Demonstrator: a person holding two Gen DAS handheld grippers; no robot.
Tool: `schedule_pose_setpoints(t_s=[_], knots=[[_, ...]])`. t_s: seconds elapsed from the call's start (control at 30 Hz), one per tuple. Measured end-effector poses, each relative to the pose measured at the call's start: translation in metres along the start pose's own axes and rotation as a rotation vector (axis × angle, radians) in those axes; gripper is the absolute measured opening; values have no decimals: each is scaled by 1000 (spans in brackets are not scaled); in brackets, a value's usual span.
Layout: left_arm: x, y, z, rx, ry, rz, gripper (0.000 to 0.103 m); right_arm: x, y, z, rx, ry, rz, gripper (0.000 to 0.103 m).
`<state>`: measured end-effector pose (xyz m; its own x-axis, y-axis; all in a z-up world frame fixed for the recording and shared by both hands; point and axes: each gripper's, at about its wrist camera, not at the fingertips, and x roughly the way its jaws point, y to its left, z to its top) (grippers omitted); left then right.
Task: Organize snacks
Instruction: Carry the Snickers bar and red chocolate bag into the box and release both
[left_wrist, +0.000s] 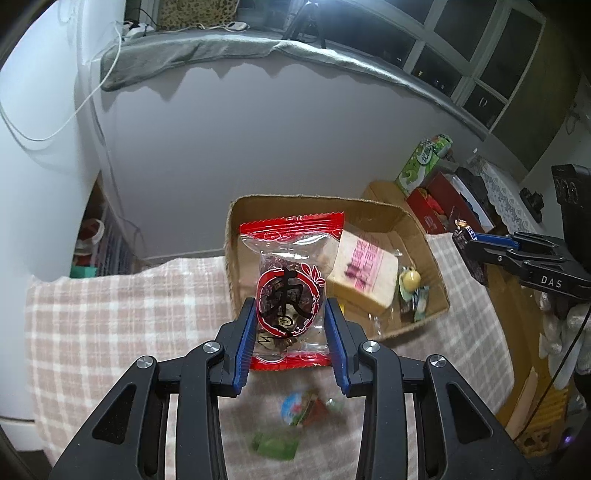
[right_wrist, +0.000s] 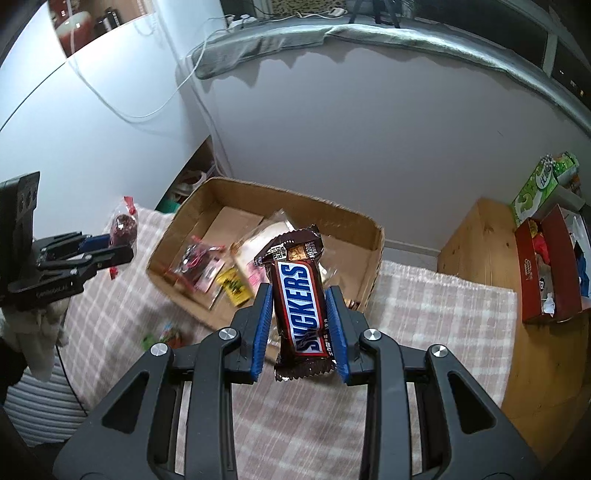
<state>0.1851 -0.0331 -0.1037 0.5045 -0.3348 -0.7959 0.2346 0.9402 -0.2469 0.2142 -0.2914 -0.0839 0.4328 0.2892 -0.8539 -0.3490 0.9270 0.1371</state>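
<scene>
Presently, in the left wrist view, the left gripper (left_wrist: 291, 328) was clenched on the red date packet (left_wrist: 291, 295) at lower centre, the cardboard box (left_wrist: 436, 236) just behind it. Advisable: carry it over the rim before letting go, clear of the bread pack (left_wrist: 364, 273)

In the right wrist view, the right gripper (right_wrist: 300, 325) grasped the Snickers bar (right_wrist: 300, 302) at centre, before the box's near wall; release low over bare floor inside
</scene>
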Motion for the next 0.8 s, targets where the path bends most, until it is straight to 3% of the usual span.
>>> schedule_pose_setpoints(t_s=[0.57,0.63,0.67,0.7,0.8], knots=[[40,-11,22,17,37,8,38,45,-17,25,26,49,-24,31],[43,-11,25,16,44,14,51,47,-16,25,21,54,-30,36],[43,-12,25,17,44,16,54,47,-15,25,19,52,-32,47],[43,-13,25,22,45,15,54,46,-14,24,17,45,-34,56],[44,-14,25,29,47,18,54,42,-13,24,12,23,-41,64]])
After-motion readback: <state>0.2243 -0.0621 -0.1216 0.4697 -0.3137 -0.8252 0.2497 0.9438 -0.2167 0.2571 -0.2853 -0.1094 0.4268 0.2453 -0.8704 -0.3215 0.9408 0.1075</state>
